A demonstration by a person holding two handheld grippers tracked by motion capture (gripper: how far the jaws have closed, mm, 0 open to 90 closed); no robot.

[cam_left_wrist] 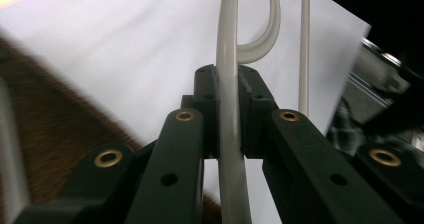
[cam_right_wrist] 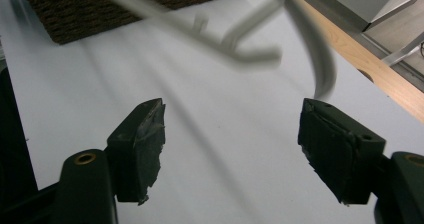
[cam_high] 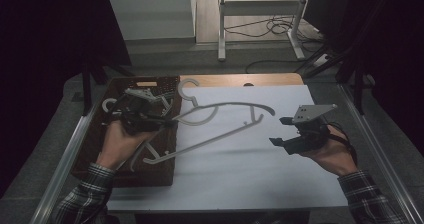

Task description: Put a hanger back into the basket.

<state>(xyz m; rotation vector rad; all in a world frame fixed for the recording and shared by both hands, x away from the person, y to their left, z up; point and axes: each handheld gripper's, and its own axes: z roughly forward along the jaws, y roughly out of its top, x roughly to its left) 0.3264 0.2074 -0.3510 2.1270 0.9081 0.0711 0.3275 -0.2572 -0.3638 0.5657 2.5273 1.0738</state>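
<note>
1. The left tongs [cam_high: 162,118] sit over the right edge of the brown basket [cam_high: 95,134]. Their two black jaws are squeezed tight on a thin white hanger [cam_high: 220,129].
2. In the left gripper view the hanger's pale bar [cam_left_wrist: 229,114] runs straight up between the two jaws, and both jaws touch it.
3. From the left tongs the hanger reaches out to the right, over the white sheet [cam_high: 240,169], toward the right tongs. It looks lifted off the sheet, but I cannot tell for sure.
4. The right tongs [cam_high: 280,130] hang over the right part of the sheet. Their jaws are wide apart and hold nothing.
5. In the right gripper view the hanger [cam_right_wrist: 235,46] is in front of the open jaws, a bit blurry. It is near them but not touching.
6. More white hangers [cam_high: 111,104] lie in the basket, under and behind the left tongs.
</note>
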